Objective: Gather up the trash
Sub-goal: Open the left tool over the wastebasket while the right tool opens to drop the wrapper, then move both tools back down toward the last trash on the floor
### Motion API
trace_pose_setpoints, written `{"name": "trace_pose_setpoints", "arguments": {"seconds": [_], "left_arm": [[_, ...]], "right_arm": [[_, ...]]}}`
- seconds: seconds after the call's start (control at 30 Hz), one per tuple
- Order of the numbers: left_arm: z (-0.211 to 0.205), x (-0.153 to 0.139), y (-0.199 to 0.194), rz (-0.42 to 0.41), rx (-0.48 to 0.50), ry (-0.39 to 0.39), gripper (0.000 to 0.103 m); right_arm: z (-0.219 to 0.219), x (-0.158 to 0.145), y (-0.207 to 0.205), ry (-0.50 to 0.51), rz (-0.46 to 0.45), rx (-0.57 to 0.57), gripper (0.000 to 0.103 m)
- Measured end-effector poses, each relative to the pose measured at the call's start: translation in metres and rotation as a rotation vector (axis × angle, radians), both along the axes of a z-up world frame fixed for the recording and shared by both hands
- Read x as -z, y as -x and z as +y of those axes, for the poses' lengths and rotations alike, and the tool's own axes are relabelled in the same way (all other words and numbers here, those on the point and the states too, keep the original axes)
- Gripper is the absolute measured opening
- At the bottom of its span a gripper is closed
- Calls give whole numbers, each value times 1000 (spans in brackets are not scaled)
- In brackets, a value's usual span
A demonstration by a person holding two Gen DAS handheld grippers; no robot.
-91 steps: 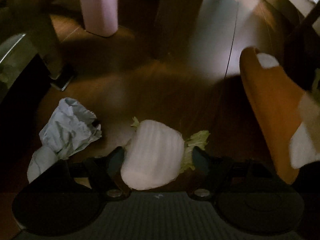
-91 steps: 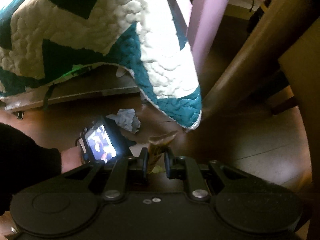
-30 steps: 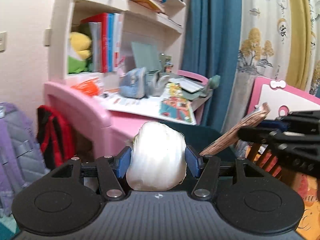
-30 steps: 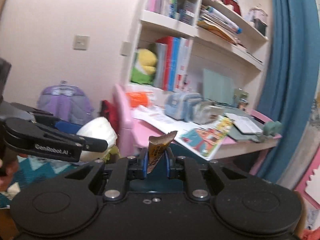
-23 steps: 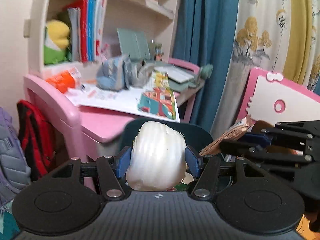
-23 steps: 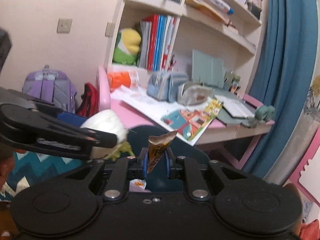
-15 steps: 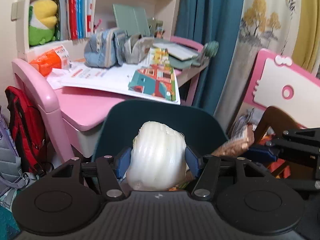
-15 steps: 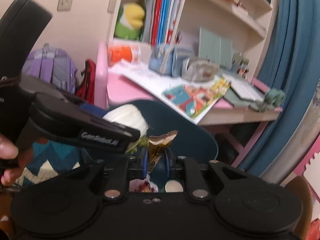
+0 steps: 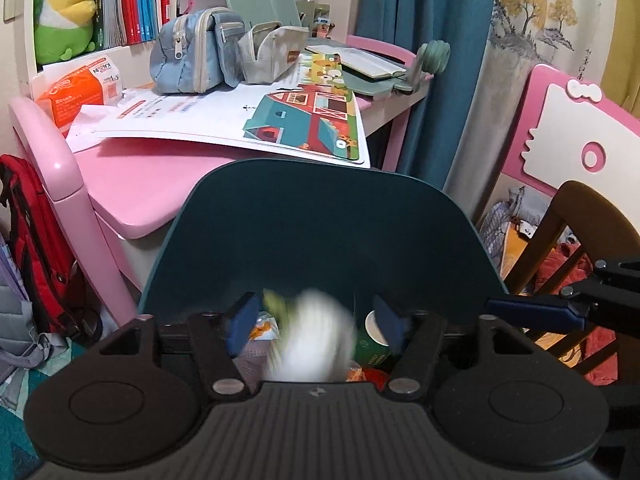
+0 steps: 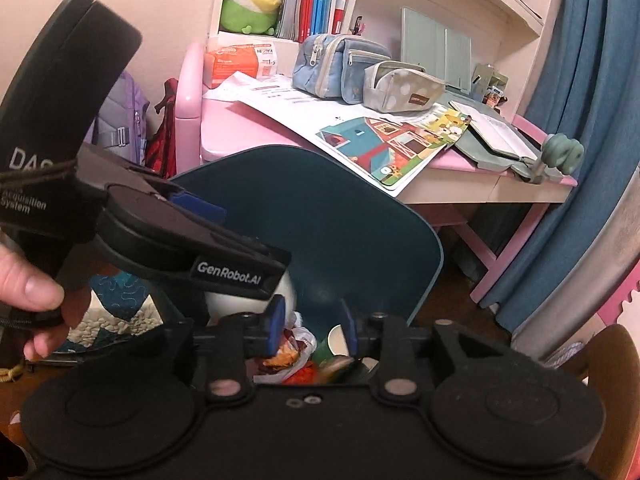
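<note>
Two grippers hang over the open mouth of a dark teal trash bin (image 9: 320, 232), which stands in front of a pink desk (image 9: 132, 176). The left gripper (image 9: 314, 318) has its jaws opening. Its blue pads (image 9: 240, 316) stand clear of a white foam wad (image 9: 316, 340), which shows as a blur between them with a scrap of green at its upper left, touching neither pad. Below it, inside the bin, lie mixed wrappers and a paper cup (image 9: 374, 326).

The right gripper (image 10: 310, 320) also has its jaws opening, and nothing sits between its pads. Through the gap the bin's contents show: a crumpled plastic bag (image 10: 298, 338), orange and red wrappers, the paper cup. Which of these wrappers came from this gripper cannot be told. In the right wrist view the left gripper crosses the frame from the left, a hand (image 10: 30, 300) on its handle, its tip above the bin's near rim, and the white wad shows just under that tip.

On the desk: a picture sheet (image 9: 304, 120), two pencil cases, an orange packet.
</note>
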State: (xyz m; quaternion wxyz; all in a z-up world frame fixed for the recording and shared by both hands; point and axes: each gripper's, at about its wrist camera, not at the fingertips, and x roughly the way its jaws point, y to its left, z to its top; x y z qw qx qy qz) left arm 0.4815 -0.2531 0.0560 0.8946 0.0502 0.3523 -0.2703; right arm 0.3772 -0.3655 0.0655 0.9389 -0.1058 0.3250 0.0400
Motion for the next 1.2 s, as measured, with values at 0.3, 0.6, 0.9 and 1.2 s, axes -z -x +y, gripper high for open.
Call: {"name": "trace_pose_setpoints", "arguments": {"seconds": [0.3, 0.6, 0.9, 1.2], "left_arm": [[22, -22, 27, -53, -7, 31, 73], [79, -39, 72, -113, -54, 41, 73], [172, -14, 115, -119, -141, 49, 79], [275, 93, 125, -61, -276, 12, 83]], "right_arm": [[14, -13, 29, -21, -20, -35, 39], [55, -19, 62, -63, -39, -112, 46], [125, 29, 63, -144, 49, -230, 63], [191, 151, 5, -176, 230, -284, 82]]}}
